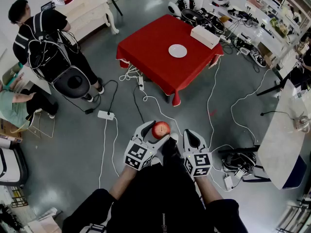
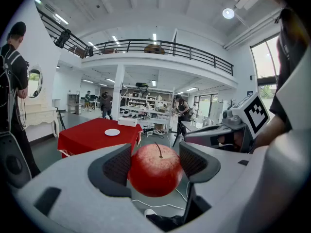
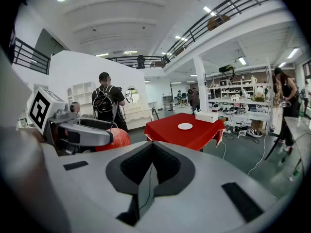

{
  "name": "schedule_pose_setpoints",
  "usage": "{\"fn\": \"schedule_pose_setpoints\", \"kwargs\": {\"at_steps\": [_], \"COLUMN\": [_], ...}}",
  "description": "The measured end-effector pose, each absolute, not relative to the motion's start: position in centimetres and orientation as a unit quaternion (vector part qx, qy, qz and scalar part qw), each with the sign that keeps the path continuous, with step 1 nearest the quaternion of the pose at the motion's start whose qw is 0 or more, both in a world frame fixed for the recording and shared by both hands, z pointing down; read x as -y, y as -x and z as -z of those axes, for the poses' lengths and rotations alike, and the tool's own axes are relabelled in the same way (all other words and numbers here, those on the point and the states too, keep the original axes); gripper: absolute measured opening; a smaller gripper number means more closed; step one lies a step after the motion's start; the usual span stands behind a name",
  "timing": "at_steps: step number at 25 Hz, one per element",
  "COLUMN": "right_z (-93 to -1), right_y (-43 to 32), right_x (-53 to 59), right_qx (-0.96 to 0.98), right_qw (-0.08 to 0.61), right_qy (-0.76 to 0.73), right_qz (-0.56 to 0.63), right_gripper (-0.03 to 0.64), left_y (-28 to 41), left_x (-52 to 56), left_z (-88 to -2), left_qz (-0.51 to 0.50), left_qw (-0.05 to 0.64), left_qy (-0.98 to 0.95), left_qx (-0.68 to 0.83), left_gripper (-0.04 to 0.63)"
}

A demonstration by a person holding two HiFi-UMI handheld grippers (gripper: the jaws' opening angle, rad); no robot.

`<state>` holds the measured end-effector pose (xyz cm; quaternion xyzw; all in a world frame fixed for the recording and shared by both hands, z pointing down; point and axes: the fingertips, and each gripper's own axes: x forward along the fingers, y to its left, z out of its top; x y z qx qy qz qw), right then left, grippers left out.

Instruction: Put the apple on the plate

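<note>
A red apple (image 1: pixel 161 129) (image 2: pixel 155 169) sits between the jaws of my left gripper (image 1: pixel 156 131) (image 2: pixel 155 165), which is shut on it, pads pressing both sides. It also shows in the right gripper view as a red apple (image 3: pixel 116 139) behind the left gripper's body. My right gripper (image 1: pixel 190 137) (image 3: pixel 151 168) is shut with nothing in it, held beside the left one. The white plate (image 1: pixel 178 51) (image 2: pixel 112 132) (image 3: pixel 185 126) lies on a red-clothed table (image 1: pixel 155 52) some way ahead across the floor.
A white box (image 1: pixel 205 36) rests on the table's far right corner. Cables and a power strip (image 1: pixel 105 115) trail over the grey floor between me and the table. A person with a backpack (image 1: pixel 43 38) stands at left by a round stool. A white counter (image 1: pixel 282 144) lies at right.
</note>
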<state>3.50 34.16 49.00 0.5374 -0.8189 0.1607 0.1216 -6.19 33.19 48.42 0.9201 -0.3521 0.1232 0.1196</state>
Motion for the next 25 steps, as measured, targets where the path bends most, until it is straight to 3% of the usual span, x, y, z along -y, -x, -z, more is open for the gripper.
{"fn": "schedule_pose_setpoints", "kwargs": {"at_steps": [25], "right_z": [-48.8], "right_y": [-1.8], "right_x": [-33.3], "right_qx": [0.829], "right_qw": [0.108], "right_qy": [-0.524], "right_qz": [-0.164], "right_gripper": [0.011], "left_y": [7.4], "left_x": [-32.5], "left_z": [-48.9], "left_qz": [-0.127], "left_qw": [0.129], "left_qy": [-0.919], "left_qx": [0.349], "left_gripper": [0.314]}}
